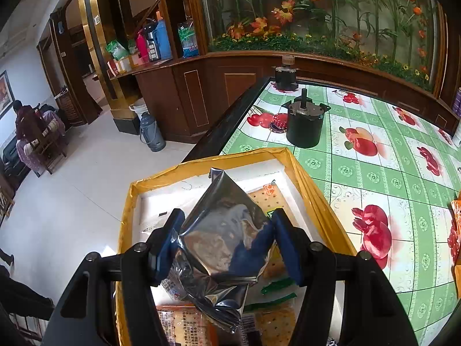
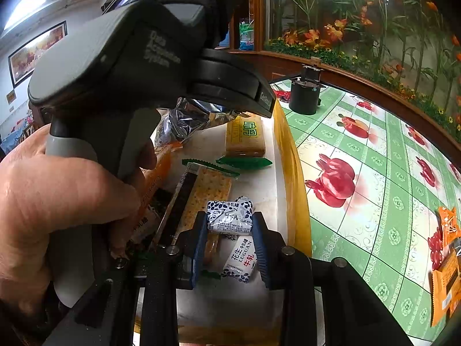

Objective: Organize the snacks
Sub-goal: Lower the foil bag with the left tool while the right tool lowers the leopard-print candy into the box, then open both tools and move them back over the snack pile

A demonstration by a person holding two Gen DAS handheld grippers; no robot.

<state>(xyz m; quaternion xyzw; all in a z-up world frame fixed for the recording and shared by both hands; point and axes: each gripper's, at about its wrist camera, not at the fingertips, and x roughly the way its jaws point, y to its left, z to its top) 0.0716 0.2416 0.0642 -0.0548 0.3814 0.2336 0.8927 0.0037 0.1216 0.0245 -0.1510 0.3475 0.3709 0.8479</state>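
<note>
While left tongs (image 1: 227,245) grip foil pouch (image 1: 222,230) — box rim (image 1: 311,190) near

Between the jaws of the left gripper (image 1: 227,239) sits a foil pouch (image 1: 222,239), held above the open box (image 1: 317,199) that lies on the table (image 1: 374,178). Below the pouch, inside the box, cracker packs (image 1: 268,199) lie ahead of and beneath the jaws. Beyond the box's far wall, ahead and slightly right of the jaws, a motor (image 1: 305,124) stands on the table, with a second cylinder (image 1: 285,77) behind it at the table's far edge. Between the jaws of the right gripper (image 2: 230,236) a wrapped candy (image 2: 230,216) is held inside the same box, and another candy (image 2: 240,259) lies just below it. Ahead of these jaws lie cracker packs; the left gripper's body is up and to their left. Far right of the jaws, snack packets (image 2: 445,259) lie on the table.
</note>
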